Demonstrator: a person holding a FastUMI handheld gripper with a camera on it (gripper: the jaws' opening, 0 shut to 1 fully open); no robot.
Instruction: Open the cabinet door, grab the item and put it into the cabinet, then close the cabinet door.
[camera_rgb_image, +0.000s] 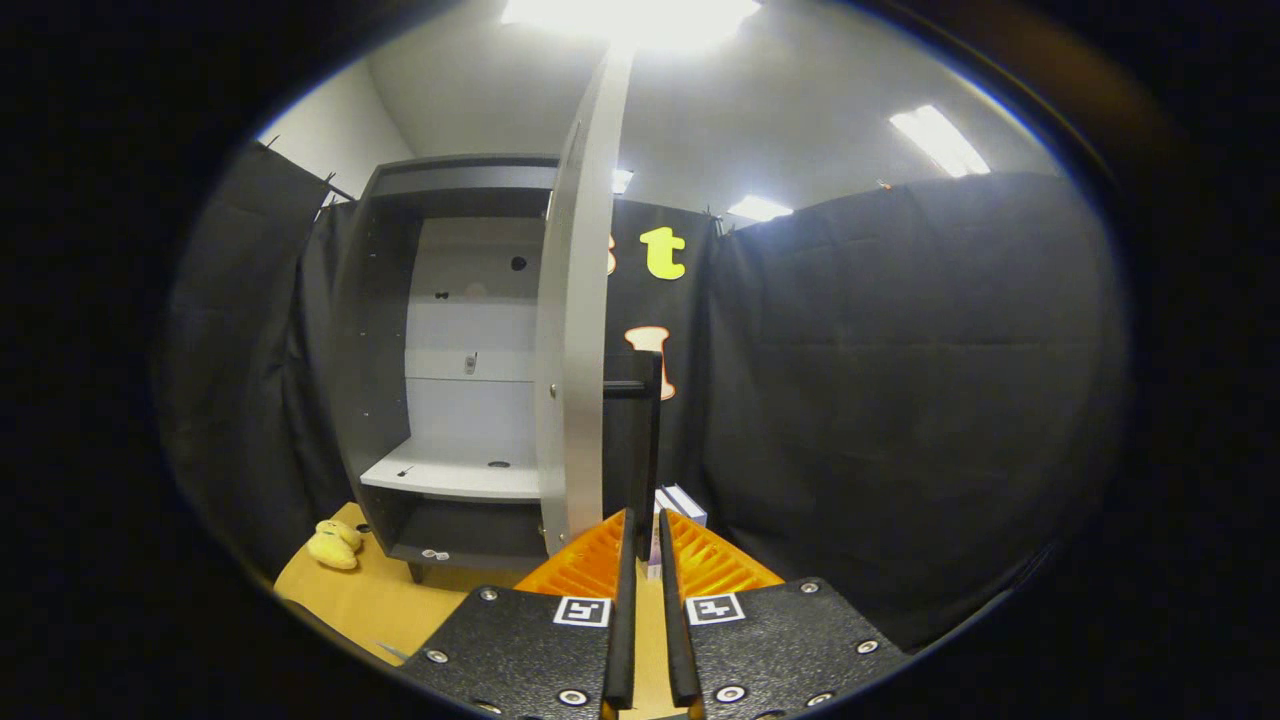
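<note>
The gripper (648, 540) sat with its two fingers drawn close together around the lower end of the black vertical bar handle (652, 440) of the cabinet door, a narrow gap left between them; whether both fingers actually pressed on the bar could not be told, since the handle's foot dropped out of sight between the tips. The tall pale grey cabinet door (575, 330) stood swung out nearly edge-on, just at eleven o'clock from the fingertips, its handle jutting toward one o'clock off the door's face. Beyond it, at ten o'clock, the dark-framed cabinet (400, 330) lay open, showing pale back panels and a white shelf (455, 478) with a darker compartment below. The item to be stowed — a small yellow soft toy (334, 545) — lay on the light wooden tabletop (380, 600) at nine o'clock from the fingers, just beside the cabinet's lower left corner and well apart from the gripper. A small white box (683, 503) rested just beyond the fingertips at one o'clock. By the look of things the door-opening step was at or near its end, with the grab not yet begun. The next move would likely call for letting go of the handle, backing clear of the door's edge, then swinging low toward nine o'clock — fingers spread wide enough to take the toy's soft body.
</note>
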